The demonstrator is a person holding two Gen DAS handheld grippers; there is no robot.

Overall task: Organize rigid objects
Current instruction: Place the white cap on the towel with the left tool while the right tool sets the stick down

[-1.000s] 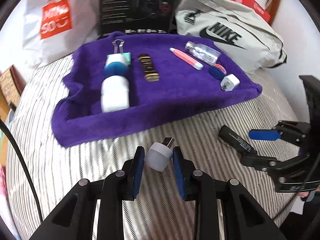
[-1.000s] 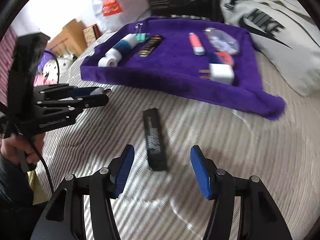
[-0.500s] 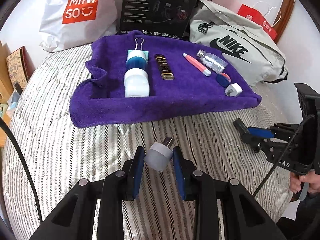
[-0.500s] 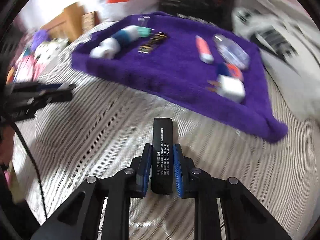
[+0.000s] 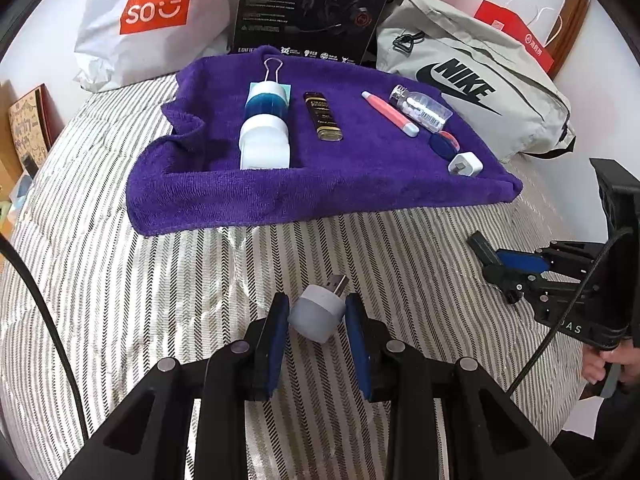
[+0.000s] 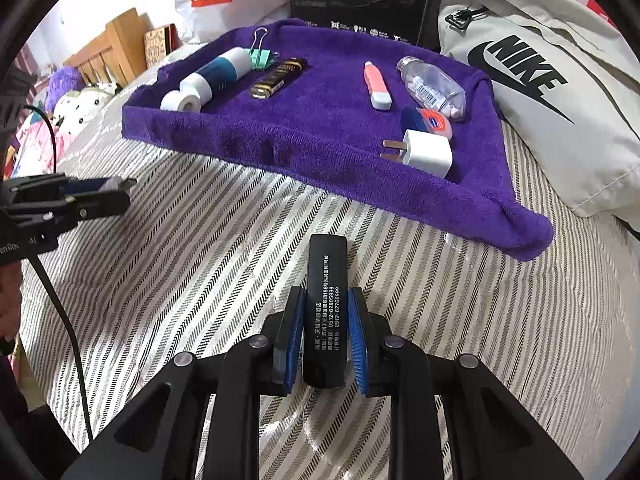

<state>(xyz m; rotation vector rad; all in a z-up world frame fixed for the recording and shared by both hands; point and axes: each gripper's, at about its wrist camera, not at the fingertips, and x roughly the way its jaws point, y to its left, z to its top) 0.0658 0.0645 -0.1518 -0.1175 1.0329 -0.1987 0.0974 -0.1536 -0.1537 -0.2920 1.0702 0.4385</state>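
- the left gripper (image 5: 317, 314) is squeezing a small round grey usb plug thing (image 5: 319, 312), held up over the striped bed cover (image 5: 160, 300).
- the right gripper (image 6: 325, 334) is squeezing a long flat black box with white writing (image 6: 325, 312), near the front edge of the soft purple towel (image 6: 320, 136).
- many things are already lined up on the towel: a white and blue bottle (image 5: 265, 128), a dark gold bar (image 5: 322, 116), a pink pen-shaped stick (image 5: 389, 113), a clear bottle of white pills (image 5: 420, 107) and a white wall charger (image 6: 424, 152).
- i think the job is almost done. only the two held things are left to put on the towel.
- there is a free spot in the middle of the towel, between the gold bar and the pink stick.
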